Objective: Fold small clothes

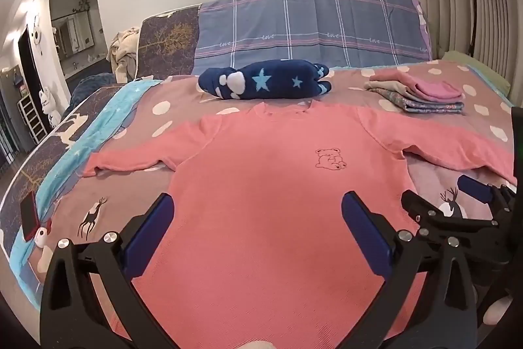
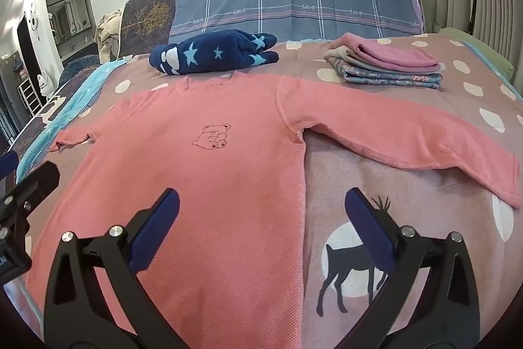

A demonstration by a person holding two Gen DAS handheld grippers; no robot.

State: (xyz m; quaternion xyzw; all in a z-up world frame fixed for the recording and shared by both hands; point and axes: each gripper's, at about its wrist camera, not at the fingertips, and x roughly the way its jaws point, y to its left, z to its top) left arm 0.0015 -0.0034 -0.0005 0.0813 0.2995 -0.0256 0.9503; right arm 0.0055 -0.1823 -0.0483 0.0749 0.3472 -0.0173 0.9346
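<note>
Pink top [image 1: 271, 185] lies flat, front up, on the bed [image 2: 408, 218], collar away from me, sleeves out to either side. My left tool [image 1: 258, 211], fingers apart and empty, hangs over the body panel. My right tool [image 2: 261, 208], also apart and empty, straddles the top's right side edge, so it is nearer the long right sleeve [image 2: 408, 136], which I judge gets folded first.

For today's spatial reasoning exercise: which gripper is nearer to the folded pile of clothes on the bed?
Right. The right gripper hovers over the pink shirt's right edge, on the folded pile's side; the left gripper hovers over the shirt's middle, farther away.
</note>
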